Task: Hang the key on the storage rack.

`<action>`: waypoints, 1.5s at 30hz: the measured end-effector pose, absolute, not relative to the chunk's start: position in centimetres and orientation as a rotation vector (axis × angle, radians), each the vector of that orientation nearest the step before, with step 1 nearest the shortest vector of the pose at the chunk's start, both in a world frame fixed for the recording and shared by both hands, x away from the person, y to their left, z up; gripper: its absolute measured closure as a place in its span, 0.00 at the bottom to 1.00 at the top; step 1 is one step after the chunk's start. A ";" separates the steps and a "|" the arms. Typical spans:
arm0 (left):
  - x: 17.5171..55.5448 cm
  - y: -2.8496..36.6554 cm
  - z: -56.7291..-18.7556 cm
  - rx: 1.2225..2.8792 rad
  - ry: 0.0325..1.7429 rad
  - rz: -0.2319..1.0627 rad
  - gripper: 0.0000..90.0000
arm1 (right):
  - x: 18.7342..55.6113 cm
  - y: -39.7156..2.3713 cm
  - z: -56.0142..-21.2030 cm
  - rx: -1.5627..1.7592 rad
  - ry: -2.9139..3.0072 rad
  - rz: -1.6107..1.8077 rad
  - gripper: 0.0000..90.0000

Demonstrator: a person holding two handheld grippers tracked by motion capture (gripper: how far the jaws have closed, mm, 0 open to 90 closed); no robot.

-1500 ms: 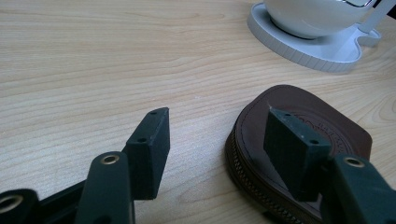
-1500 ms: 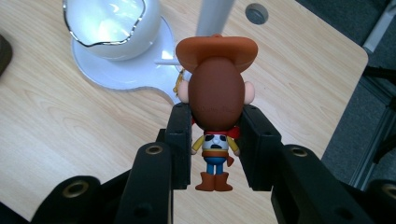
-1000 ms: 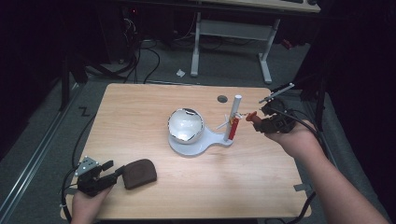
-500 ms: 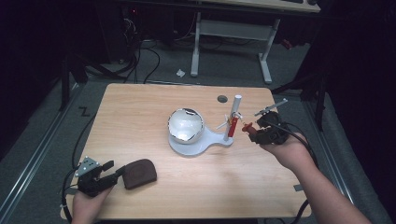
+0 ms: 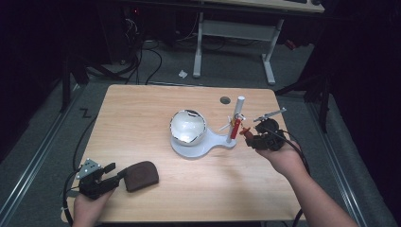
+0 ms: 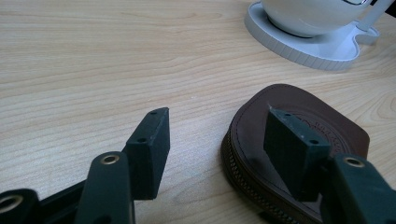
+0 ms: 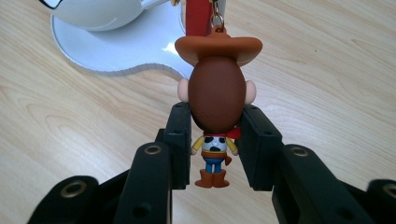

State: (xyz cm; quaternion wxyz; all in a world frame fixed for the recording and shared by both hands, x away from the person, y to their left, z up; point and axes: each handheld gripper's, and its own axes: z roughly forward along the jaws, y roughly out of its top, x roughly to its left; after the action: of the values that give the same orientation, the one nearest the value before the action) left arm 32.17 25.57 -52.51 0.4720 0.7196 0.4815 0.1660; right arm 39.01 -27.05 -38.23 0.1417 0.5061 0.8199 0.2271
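The wooden bench (image 5: 142, 127) holds a white stand (image 5: 201, 146) with a shiny ball (image 5: 187, 126) in the middle and a brown pouch (image 5: 141, 176) at the near left. The left gripper (image 6: 215, 140) is wide open, one jaw over the pouch's edge, holding nothing. At the right, the right gripper (image 7: 217, 140) is closed on a small cowboy toy (image 7: 217, 100) just beside the stand's post (image 5: 235, 120).

**A dim lab or workshop recording bay**

A light wooden tabletop (image 5: 142, 123) with rounded corners stands alone on grey carpeted floor (image 5: 42, 137), lit from above while the surroundings fall into darkness. Black cables (image 5: 142, 56) trail across the floor behind it. A white metal-legged desk frame (image 5: 231, 33) stands farther back. Metal floor rails (image 5: 28, 175) run alongside the table's left edge.
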 end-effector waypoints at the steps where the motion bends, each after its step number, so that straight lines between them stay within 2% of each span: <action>1: 32.2 25.6 -52.5 1.762 1.178 0.406 0.46 | 39.1 -27.0 -38.5 1.462 2.360 0.659 0.75; 5: 32.2 25.6 -52.5 1.758 1.180 0.404 0.46 | 39.6 -26.6 -39.2 1.453 2.362 0.623 0.74; 9: 32.2 25.6 -52.5 1.760 1.177 0.404 0.46 | 39.9 -26.5 -39.5 1.464 2.355 0.638 0.68; 13: 32.1 25.5 -52.5 1.764 1.174 0.404 0.46 | 39.8 -26.6 -40.0 1.462 2.361 0.626 0.67; 26: 32.1 24.9 -52.3 1.781 1.154 0.395 0.46 | 36.8 -26.5 -41.0 1.363 2.365 0.575 0.67; 33: 31.9 25.0 -52.1 1.753 1.146 0.344 0.46 | 34.1 -26.1 -43.8 1.288 2.362 0.562 0.67; 45: 32.0 25.1 -52.5 1.714 1.173 0.262 0.51 | 31.3 -27.0 -48.4 1.355 2.279 0.688 0.67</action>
State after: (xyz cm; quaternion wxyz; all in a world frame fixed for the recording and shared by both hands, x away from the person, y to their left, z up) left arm 32.03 25.09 -52.48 0.5006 0.7088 0.4851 0.1082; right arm 31.30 -26.99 -48.44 0.1999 0.4847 0.8152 0.2460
